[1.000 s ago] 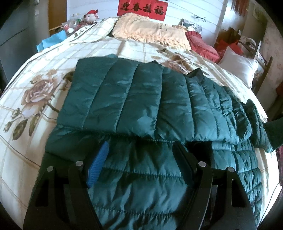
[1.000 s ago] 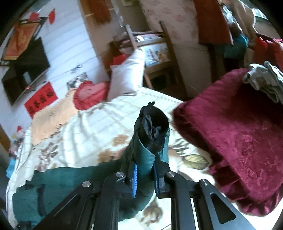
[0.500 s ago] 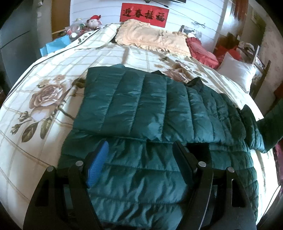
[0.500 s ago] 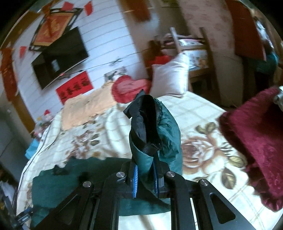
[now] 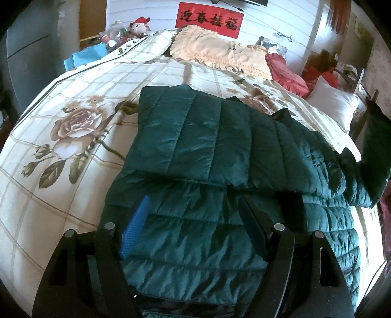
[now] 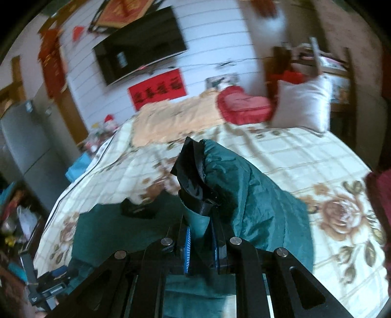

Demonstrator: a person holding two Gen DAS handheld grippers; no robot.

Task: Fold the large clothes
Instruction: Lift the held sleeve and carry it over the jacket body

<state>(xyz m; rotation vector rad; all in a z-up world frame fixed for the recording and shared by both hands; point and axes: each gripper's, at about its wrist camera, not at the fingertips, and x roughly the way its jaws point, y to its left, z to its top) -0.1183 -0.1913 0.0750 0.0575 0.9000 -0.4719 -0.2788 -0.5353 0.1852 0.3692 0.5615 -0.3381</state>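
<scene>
**Folding the green coat on the bed**

The bed has a cream cover with big roses on it, and it gives me a wide, flat place to work. A red sign hangs on the white wall behind the pillows.

The green coat lies spread across the bed. 1 side is already folded over the middle, so it looks like a flat block on top.

My left gripper hangs just over the near part of the coat with its jaws spread wide. I cannot tell if it touches the cloth. I think it waits there to hold the coat flat.

My right gripper is pressed together, pinching the sleeve near its dark cuff. I hold the sleeve up off the bed so I can lay it across the coat next, I think.
</scene>
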